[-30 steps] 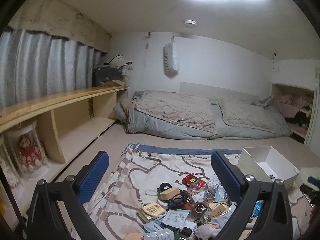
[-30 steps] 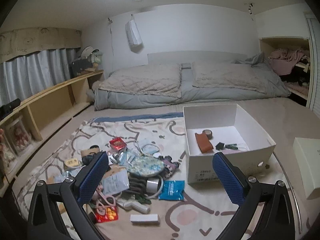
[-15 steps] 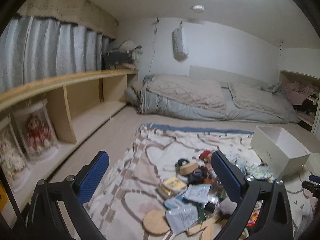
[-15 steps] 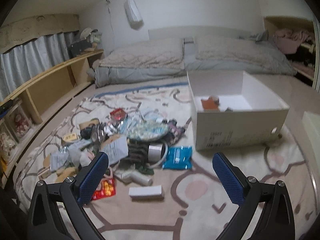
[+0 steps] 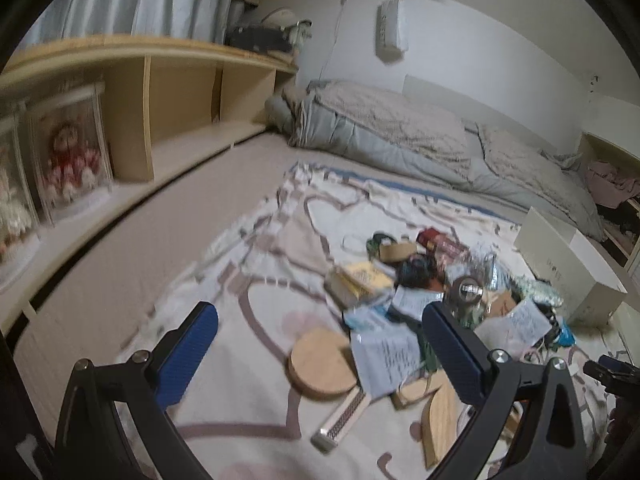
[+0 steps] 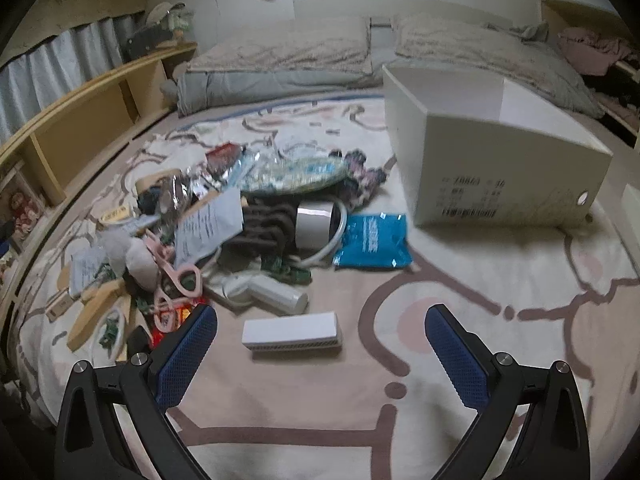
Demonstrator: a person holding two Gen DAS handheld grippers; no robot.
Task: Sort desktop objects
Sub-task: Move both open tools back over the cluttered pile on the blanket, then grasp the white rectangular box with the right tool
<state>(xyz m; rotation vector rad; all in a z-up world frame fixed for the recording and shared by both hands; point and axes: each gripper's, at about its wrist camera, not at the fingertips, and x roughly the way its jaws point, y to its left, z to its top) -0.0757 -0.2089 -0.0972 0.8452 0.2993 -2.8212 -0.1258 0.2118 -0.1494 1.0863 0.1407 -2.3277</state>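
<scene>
A heap of small items lies on a patterned blanket [image 6: 480,280]. In the right wrist view a small white box [image 6: 292,334] lies just ahead of my open right gripper [image 6: 320,344], between its fingers' line. Behind it lie a white bottle [image 6: 276,294], a tape roll [image 6: 314,226], a blue packet [image 6: 372,242] and pink scissors [image 6: 180,280]. The big white box [image 6: 500,160] stands at the right. In the left wrist view my open left gripper [image 5: 320,344] hangs over a round wooden disc [image 5: 322,362], papers [image 5: 386,354] and a yellow box [image 5: 358,280].
A grey duvet [image 6: 280,56] lies along the far wall. Wooden shelving [image 5: 160,92] runs down the left side, with framed dolls [image 5: 68,160] in it. Bare blanket lies to the right of my right gripper. The other gripper's dark tip [image 5: 612,372] shows at the left view's right edge.
Both grippers have dropped and tilted toward the blanket. The heap now fills more of each view; the small white box has come close to my right gripper. Both stay open.
</scene>
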